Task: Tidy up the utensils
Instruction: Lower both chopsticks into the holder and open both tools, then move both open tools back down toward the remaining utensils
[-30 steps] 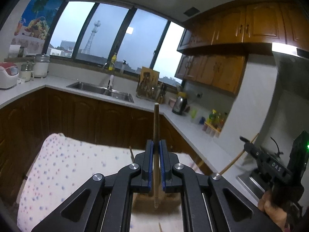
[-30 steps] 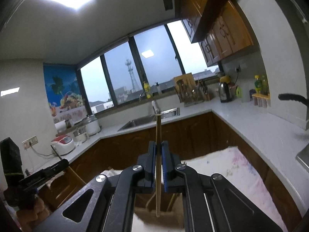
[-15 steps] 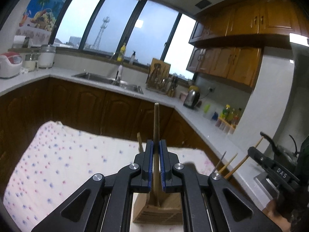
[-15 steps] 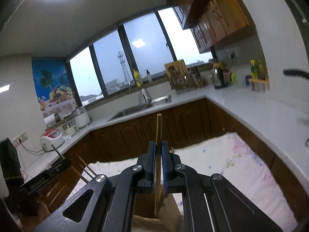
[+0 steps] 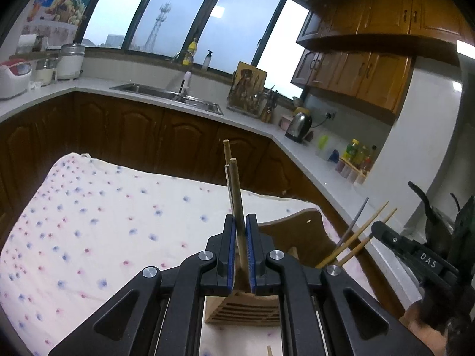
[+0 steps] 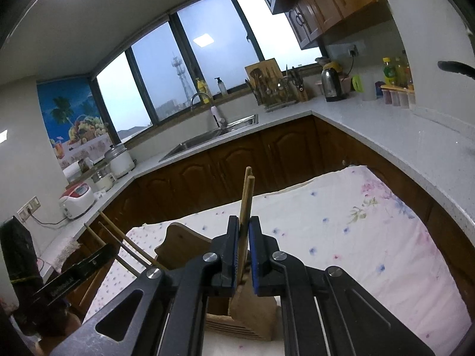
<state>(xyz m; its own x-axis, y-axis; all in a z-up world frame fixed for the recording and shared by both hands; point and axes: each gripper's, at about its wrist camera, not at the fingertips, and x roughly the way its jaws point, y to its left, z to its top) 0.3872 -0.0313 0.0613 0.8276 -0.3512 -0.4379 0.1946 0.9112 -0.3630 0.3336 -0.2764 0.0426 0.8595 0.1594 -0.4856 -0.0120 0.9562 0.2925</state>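
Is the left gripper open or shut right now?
Shut. The left gripper has its blue pads pressed against a wooden chopstick, standing above the wooden holder.

The floral cloth [image 5: 89, 222] lies open leftward; the wooden holder [image 5: 246, 305] and cabinets [image 5: 142, 136] block ahead.

Chopstick [image 5: 237, 195]: we see plain matt wood.
Holder [image 5: 246, 308]: pale slotted wood, unvarnished.
Tablecloth [image 5: 98, 222]: soft matt cloth, flower print.
Gripper pads [image 5: 248, 252]: blue, ribbed; black matt plastic arms.
Counter [image 6: 400, 136]: we note smooth, speckled stone.
Cabinets [image 5: 124, 136]: dark glossy wood.
Kettle [image 6: 332, 80]: shiny metal.
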